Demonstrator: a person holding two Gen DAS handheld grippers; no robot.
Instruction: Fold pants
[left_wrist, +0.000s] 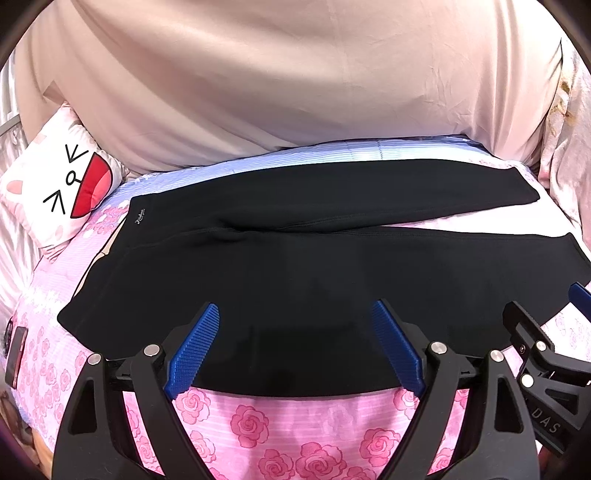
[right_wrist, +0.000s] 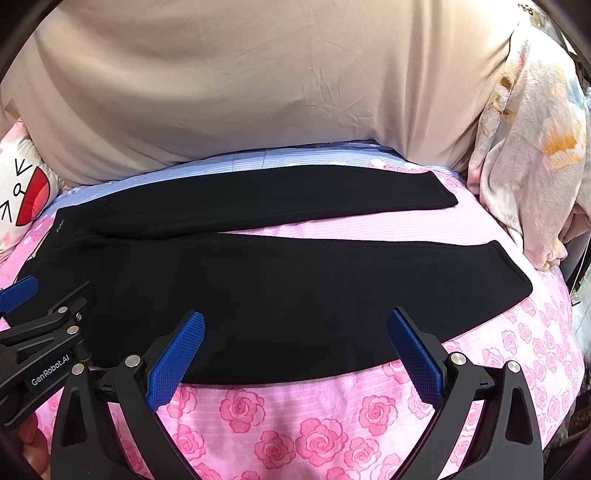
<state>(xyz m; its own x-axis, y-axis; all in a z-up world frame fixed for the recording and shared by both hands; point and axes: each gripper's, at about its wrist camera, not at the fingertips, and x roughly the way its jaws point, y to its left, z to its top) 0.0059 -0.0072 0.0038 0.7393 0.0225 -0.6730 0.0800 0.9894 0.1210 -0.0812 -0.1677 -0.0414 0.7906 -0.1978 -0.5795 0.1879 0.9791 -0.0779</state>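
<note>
Black pants (left_wrist: 295, 266) lie flat on a pink rose-print bedsheet (left_wrist: 295, 424), waistband at the left, both legs stretching to the right with a narrow gap between them. My left gripper (left_wrist: 295, 314) stands open over the near edge of the pants by the hip, blue pads wide apart, nothing between them. In the right wrist view the pants (right_wrist: 277, 280) show the same way. My right gripper (right_wrist: 295, 325) is open too, above the near leg's lower edge. Each gripper shows at the edge of the other's view.
A large beige quilt (left_wrist: 295, 85) is piled behind the pants. A white cartoon-face pillow (left_wrist: 55, 192) lies at the far left. A floral blanket (right_wrist: 528, 158) is heaped at the right. A dark phone-like object (left_wrist: 16, 354) rests near the left edge of the bed.
</note>
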